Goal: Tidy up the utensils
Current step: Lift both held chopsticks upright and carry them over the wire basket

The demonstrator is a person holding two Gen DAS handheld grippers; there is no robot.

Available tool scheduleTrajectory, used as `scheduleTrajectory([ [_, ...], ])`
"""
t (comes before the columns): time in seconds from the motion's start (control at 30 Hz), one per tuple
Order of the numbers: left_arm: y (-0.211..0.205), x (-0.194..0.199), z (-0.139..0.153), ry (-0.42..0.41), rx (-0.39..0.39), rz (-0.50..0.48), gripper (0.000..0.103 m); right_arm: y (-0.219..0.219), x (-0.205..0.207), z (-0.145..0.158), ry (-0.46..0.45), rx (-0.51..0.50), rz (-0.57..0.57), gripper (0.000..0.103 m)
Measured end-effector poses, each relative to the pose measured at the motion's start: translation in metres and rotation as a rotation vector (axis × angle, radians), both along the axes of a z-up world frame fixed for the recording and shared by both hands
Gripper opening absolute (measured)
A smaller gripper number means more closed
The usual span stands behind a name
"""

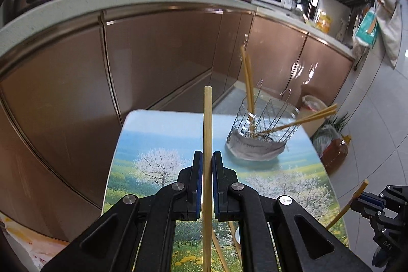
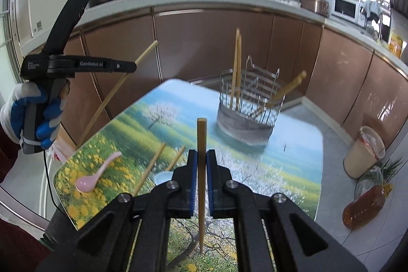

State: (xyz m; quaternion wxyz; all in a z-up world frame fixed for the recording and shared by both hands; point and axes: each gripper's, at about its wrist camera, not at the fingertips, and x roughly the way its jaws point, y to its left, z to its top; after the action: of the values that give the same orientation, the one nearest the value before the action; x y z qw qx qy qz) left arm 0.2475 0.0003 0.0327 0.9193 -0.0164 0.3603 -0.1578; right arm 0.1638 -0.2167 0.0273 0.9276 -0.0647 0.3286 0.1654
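Observation:
My left gripper (image 1: 207, 153) is shut on a bamboo chopstick (image 1: 207, 119) that stands upright between its blue pads, above the landscape-printed table (image 1: 158, 134). My right gripper (image 2: 201, 152) is shut on a second chopstick (image 2: 201, 134), also upright. A wire utensil holder (image 2: 250, 106) stands at the far side of the table with several chopsticks leaning in it; the left wrist view shows the holder (image 1: 262, 129) ahead and to the right. On the table's near left lie a pink spoon (image 2: 95, 176), two loose chopsticks (image 2: 150, 171) and a white dish (image 2: 162, 177), partly hidden by my fingers.
Brown cabinet doors (image 1: 158, 55) run close along the table's far and left sides. A lined bin (image 2: 364, 152) and an oil bottle (image 2: 362, 208) stand on the floor to the right. A gloved hand (image 2: 28, 116) holds the left gripper high at the left.

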Motion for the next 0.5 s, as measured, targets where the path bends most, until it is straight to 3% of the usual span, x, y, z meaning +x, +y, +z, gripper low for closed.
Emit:
scheduleTrajectory([
  [0.27,-0.005,-0.006,0.047,-0.087,-0.060,-0.013,0.006,0.010,-0.001,0.050,-0.109,0.002,0.013,0.006],
  [0.5,-0.033,0.018,0.096,-0.189,-0.175,-0.059,0.006,0.012,0.031,0.108,-0.221,-0.003,0.022,0.006],
])
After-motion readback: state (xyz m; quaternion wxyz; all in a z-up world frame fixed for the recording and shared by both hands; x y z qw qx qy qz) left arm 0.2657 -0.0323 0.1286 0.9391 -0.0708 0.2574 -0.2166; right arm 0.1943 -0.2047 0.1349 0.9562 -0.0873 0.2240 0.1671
